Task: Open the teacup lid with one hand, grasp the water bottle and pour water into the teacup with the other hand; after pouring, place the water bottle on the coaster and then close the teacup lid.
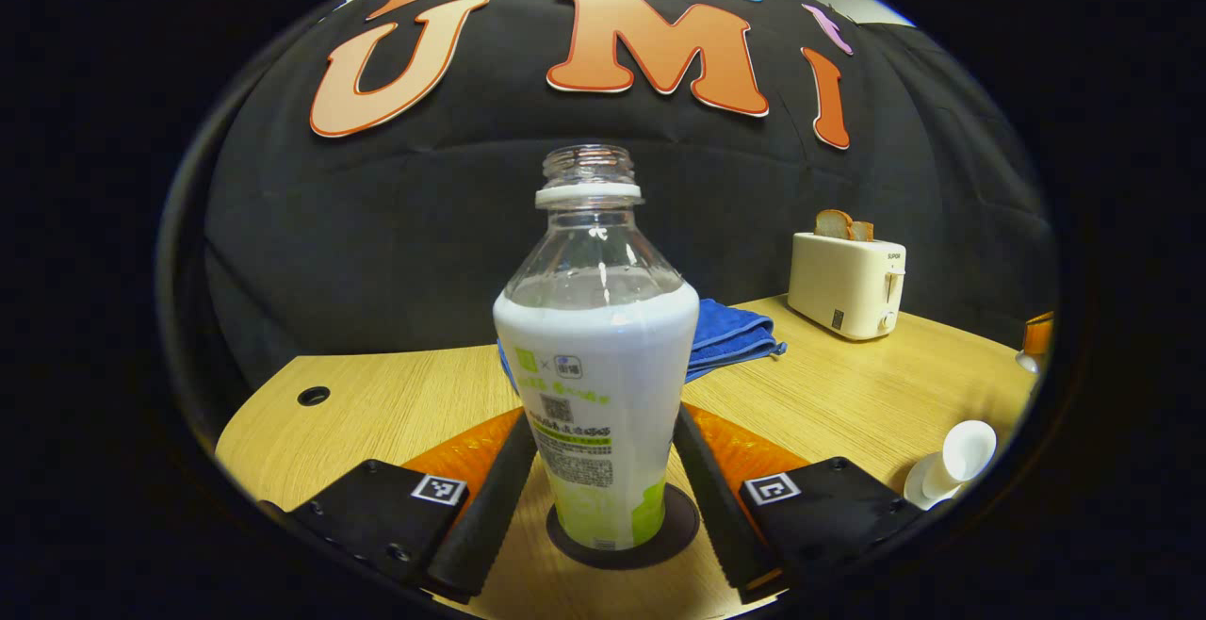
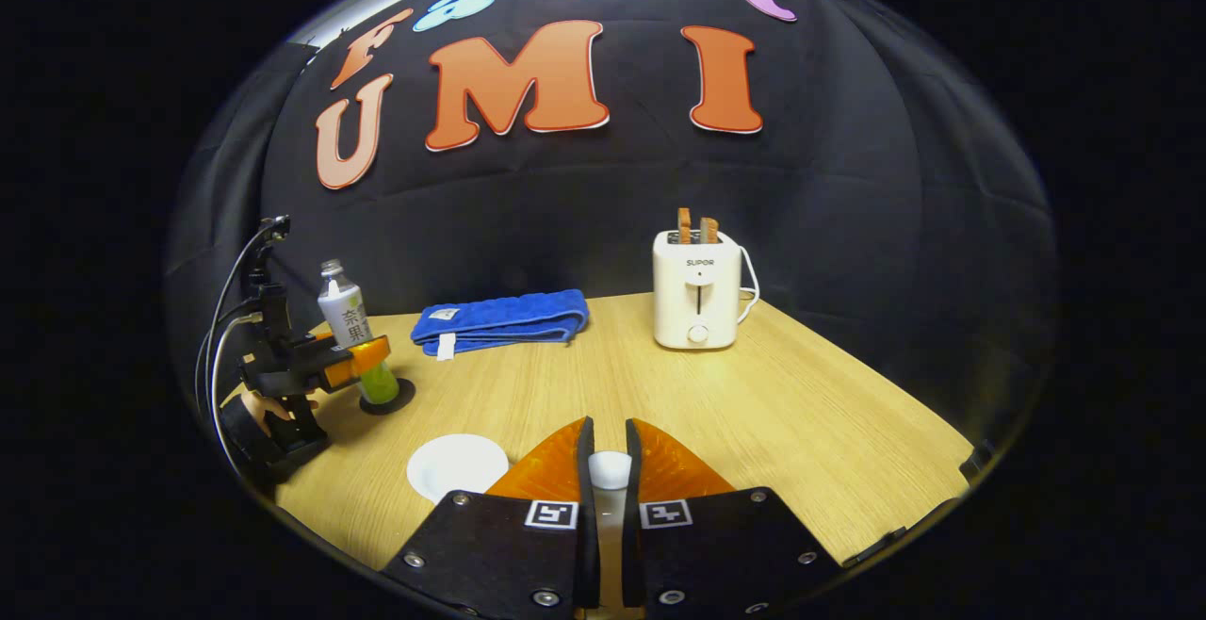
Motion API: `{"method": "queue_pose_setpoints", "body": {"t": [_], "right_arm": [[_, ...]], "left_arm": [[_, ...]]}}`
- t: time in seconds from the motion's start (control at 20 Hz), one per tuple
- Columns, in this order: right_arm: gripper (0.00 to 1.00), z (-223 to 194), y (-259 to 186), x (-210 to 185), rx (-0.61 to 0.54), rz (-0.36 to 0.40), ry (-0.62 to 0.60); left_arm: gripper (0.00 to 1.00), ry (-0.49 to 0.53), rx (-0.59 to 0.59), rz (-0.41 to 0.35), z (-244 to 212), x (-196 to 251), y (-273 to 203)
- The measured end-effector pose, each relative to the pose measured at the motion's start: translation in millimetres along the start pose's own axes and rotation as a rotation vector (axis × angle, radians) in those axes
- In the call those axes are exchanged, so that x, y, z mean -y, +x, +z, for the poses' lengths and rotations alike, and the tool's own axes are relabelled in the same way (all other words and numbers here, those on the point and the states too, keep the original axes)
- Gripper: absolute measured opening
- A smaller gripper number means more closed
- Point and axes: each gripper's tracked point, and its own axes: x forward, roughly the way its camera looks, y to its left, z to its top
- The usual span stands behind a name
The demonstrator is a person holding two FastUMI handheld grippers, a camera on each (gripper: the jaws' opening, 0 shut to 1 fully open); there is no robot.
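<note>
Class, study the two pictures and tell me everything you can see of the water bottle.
The water bottle is clear plastic with a threaded, uncapped neck and a white collar ring. A white-and-green printed sleeve wraps its body, hiding the contents. It stands upright on a dark round coaster on the wooden table, before a folded blue towel. The left gripper brackets it; contact is unclear.

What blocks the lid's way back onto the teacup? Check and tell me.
Nothing visible does. The right gripper holds the teacup lid beside the open teacup, with only bare table between them. The water bottle stands on its coaster farther off, out of that path.
</note>
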Motion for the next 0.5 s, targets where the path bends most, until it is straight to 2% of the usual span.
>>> {"method": "queue_pose_setpoints", "body": {"t": [0.1, 0.15, 0.2, 0.5], "right_arm": [[0.1, 2, 4, -18, 0.008, 0.055, 0.012], [0.1, 3, 6, -28, 0.011, 0.084, 0.016], [0.1, 2, 9, -38, 0.013, 0.11, 0.017], [0.1, -13, 34, -91, -0.002, 0.228, -0.003]], "left_arm": [[0.95, 0.012, 0.002, 0.007, 1, 0, -1], [1.0, 0.012, 0.003, 0.006, 0, 1, -2], [0.97, 0.014, 0.005, 0.008, 0, 1, -4], [1.0, -0.001, 0.009, 0.031, -7, -3, -21]]}}
